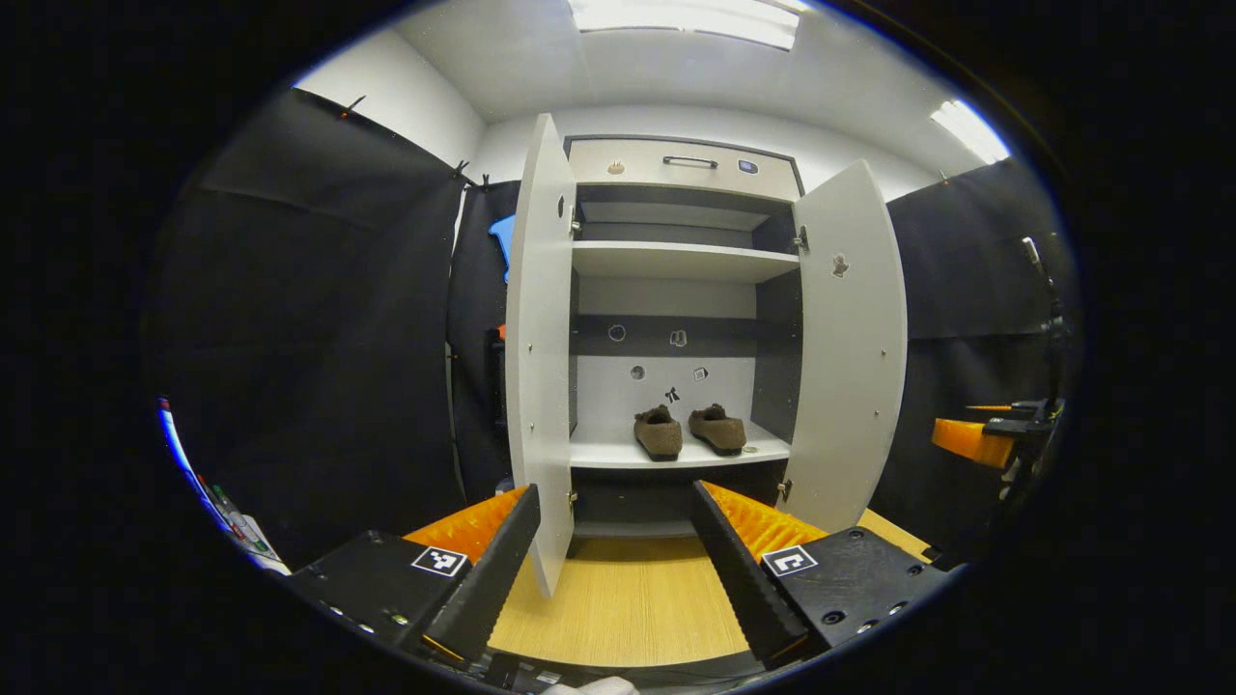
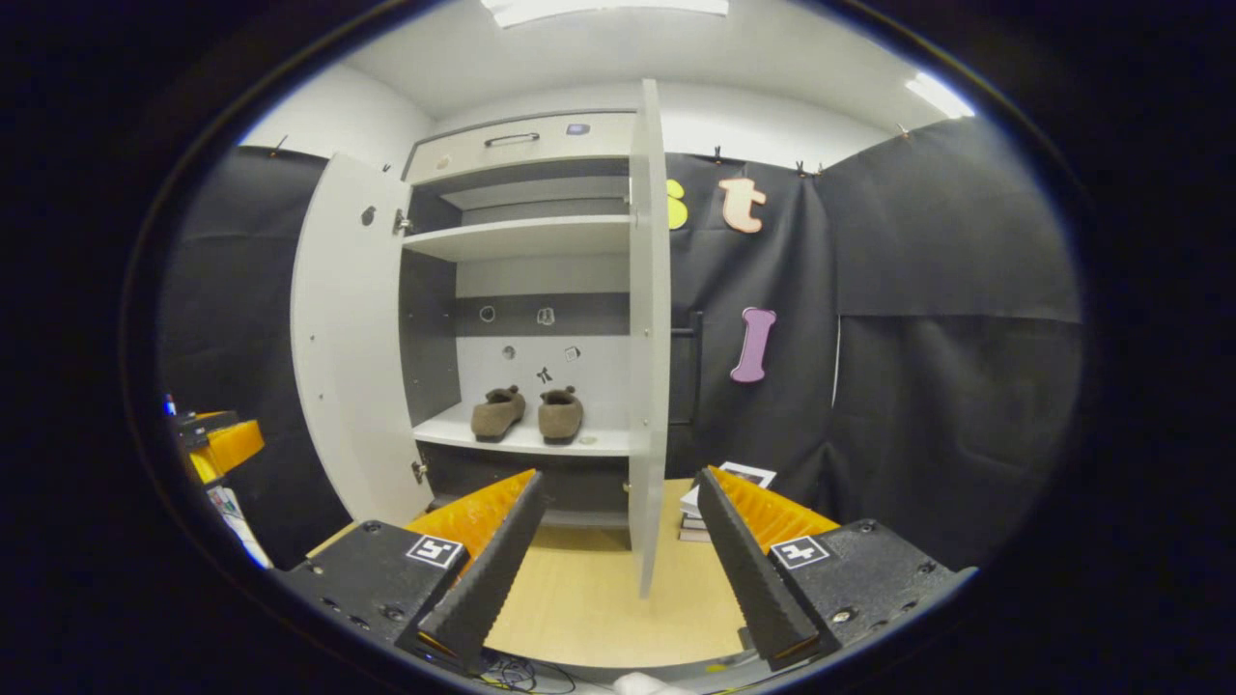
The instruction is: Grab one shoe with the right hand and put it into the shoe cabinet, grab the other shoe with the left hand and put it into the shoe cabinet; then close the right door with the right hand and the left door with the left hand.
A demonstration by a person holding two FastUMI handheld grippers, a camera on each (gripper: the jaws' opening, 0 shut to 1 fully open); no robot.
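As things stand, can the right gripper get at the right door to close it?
Probably yes: the right gripper is open, holding nothing, and the right door stands edge-on straight ahead between its fingers with only bare floor between.

Left gripper view: faces open cabinet [image 1: 676, 261] from front-left | right gripper view: from front-right | shared: shoes [image 2: 526, 413], both doors

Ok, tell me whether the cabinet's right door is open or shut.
Open. The right door stands swung out, edge-on in the right gripper view, and both shoes show on the shelf behind it.
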